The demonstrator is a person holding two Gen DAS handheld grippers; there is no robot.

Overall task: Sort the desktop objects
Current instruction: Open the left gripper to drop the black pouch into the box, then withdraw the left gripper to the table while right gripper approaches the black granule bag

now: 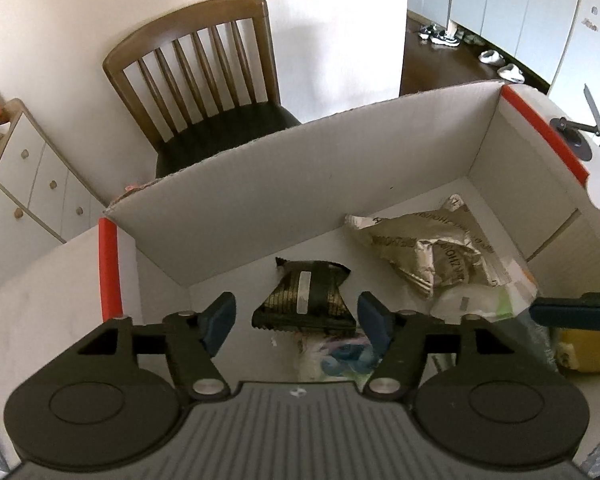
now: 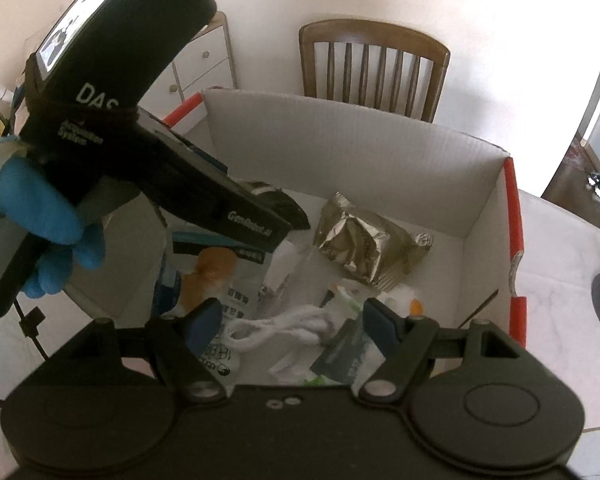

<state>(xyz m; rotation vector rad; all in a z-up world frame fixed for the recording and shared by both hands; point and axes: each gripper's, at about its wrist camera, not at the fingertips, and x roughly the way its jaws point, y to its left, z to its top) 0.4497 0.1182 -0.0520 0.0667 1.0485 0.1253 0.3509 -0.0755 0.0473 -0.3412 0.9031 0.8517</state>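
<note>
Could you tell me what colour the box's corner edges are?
Red corner edges; clearest in the left wrist view.

We see soft daylight, brightest on the white wall [image 1: 320, 8]. Fisheye bending curves the edges and darkens the corners. The nearby handheld device [image 2: 112, 80] looks slightly blurred.

A: Behind the far wall of the cardboard box there is a wooden chair [image 1: 204, 92] with a dark seat. Its slatted back stands against the white wall [image 1: 320, 20].

B: And to the left of the chair?

A: A white cabinet [image 1: 36, 184] with small round knobs on the drawers. Some colourful things lie on top of it, but they are too blurred to name.

B: What is on the right of the chair?

A: A doorway to a dark floor. There, well apart from the chair, are sneakers [image 1: 440, 35] and pale slippers [image 1: 502, 64], near light cupboard doors [image 1: 540, 16].
</note>
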